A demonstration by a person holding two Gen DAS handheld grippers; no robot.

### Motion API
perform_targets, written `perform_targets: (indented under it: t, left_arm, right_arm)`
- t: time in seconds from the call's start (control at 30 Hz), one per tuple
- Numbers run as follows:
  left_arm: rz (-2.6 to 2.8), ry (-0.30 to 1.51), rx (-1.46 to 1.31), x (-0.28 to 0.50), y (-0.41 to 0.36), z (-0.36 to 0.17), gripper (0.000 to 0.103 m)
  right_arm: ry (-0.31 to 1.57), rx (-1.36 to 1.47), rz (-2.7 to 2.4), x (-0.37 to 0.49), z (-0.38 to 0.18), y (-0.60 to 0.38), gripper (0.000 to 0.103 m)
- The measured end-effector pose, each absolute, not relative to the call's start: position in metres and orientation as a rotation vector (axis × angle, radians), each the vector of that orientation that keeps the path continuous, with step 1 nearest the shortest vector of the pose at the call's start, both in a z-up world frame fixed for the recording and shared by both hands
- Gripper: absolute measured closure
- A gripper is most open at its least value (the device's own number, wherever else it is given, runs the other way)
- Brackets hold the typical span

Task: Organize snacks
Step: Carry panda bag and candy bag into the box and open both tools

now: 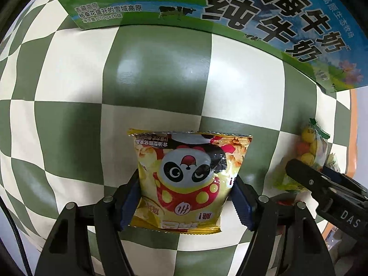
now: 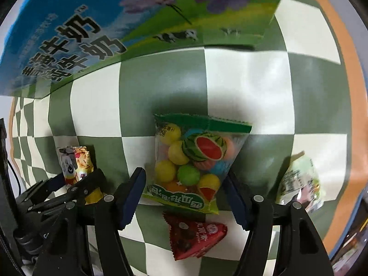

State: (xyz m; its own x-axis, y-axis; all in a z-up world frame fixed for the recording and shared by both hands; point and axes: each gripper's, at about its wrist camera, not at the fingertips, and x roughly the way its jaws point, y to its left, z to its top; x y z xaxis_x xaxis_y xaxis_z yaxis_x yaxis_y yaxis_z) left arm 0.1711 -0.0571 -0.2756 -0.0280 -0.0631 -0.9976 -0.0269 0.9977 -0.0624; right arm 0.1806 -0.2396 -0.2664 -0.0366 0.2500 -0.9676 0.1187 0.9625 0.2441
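Note:
A yellow panda snack bag (image 1: 184, 179) lies flat on the green-and-white checkered cloth (image 1: 156, 73). My left gripper (image 1: 187, 197) is open, its blue pads close on either side of the bag. A clear bag of coloured gum balls with a watermelon label (image 2: 193, 163) lies under my right gripper (image 2: 184, 195), which is open with its fingers astride the bag. Each gripper shows at the edge of the other's view: the right gripper (image 1: 322, 184) and the left gripper (image 2: 69, 188).
A large milk carton box (image 1: 253, 7) stands at the far side of the cloth; it also shows in the right wrist view (image 2: 92, 23). A red triangular packet (image 2: 195, 237) lies near my right gripper. A pale green packet (image 2: 299, 181) lies at right, by the orange table edge (image 2: 354, 105).

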Motion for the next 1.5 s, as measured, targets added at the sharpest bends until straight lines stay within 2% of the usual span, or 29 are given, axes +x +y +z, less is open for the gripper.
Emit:
perform_targets:
  t: [0.1, 0.17, 0.33, 0.57, 0.77, 0.97, 1.1, 1.23, 1.5]
  left_arm:
    - [-0.025, 1.582, -0.061, 0.169, -0.047, -0.268, 0.038]
    - [-0.031, 1.578, -0.059, 0.162, -0.048, -0.26, 0.041]
    - [-0.054, 1.567, -0.101, 0.155, -0.041, -0.237, 0.049]
    - [-0.137, 1.511, -0.128, 0.154, -0.035, -0.181, 0.05]
    - [-0.248, 1.418, -0.234, 0.175, -0.036, -0.111, 0.05]
    - [-0.337, 1.343, -0.278, 0.243, -0.054, -0.059, 0.05]
    - [-0.323, 1.344, -0.242, 0.316, -0.071, -0.058, 0.05]
    - [-0.302, 1.424, -0.215, 0.396, -0.079, -0.084, 0.05]
    - [-0.222, 1.576, -0.142, 0.472, -0.083, -0.156, 0.05]
  right_arm:
    - [1.591, 0.33, 0.079, 0.182, -0.265, -0.254, 0.033]
    - [1.575, 0.339, 0.056, 0.178, -0.265, -0.257, 0.048]
    - [1.553, 0.285, 0.088, 0.163, -0.254, -0.253, 0.05]
    - [1.504, 0.321, 0.183, 0.144, -0.21, -0.248, 0.05]
    - [1.407, 0.342, 0.27, 0.143, -0.144, -0.257, 0.05]
    - [1.292, 0.394, 0.309, 0.178, -0.069, -0.265, 0.05]
    - [1.224, 0.348, 0.267, 0.234, -0.049, -0.261, 0.05]
    - [1.229, 0.298, 0.222, 0.3, -0.054, -0.261, 0.05]
    - [1.363, 0.236, 0.189, 0.411, -0.125, -0.234, 0.05]
